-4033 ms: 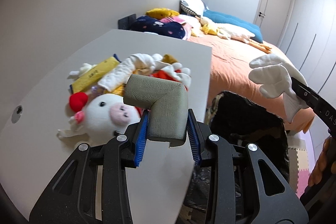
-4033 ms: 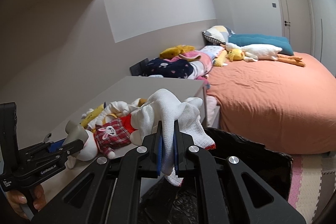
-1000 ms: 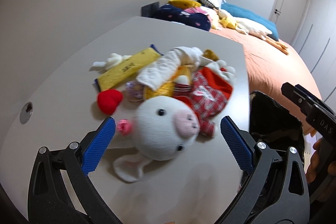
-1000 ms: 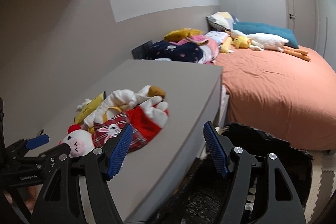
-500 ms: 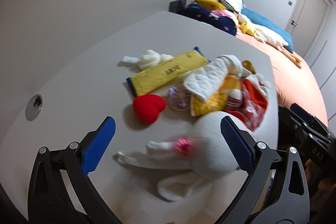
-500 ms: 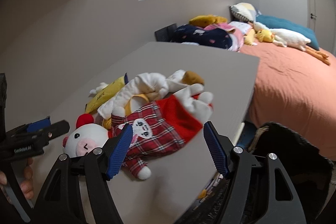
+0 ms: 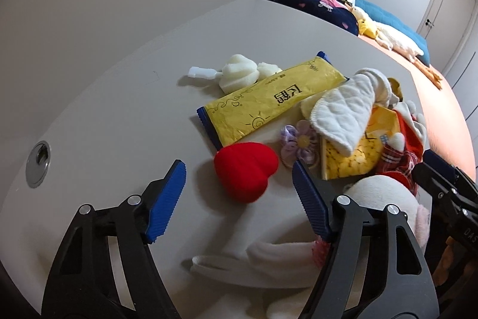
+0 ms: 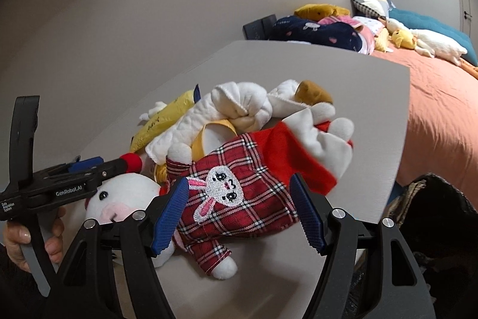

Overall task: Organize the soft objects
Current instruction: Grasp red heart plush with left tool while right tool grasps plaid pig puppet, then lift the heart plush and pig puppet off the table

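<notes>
Red heart: the red plush heart-shaped cushion (image 7: pixel 245 171) lies on the grey desk (image 7: pixel 119 115), beside the yellow packet (image 7: pixel 269 100).
Handling: judged light, squashy, non-slip; best pinched across its lobes.
Left tool (image 7: pixel 239 199): jaws have just been closing, flanking the heart without touching.
Right tool (image 8: pixel 239 213): wide, empty (over the red plaid doll (image 8: pixel 239 184)).

We see a red heart cushion (image 7: pixel 245 169), a yellow packet (image 7: pixel 269 100) (blue-edged), a lilac flower (image 7: pixel 298 141), and a red tartan doll dress (image 8: pixel 239 193) on the grey table (image 7: pixel 119 109).
</notes>
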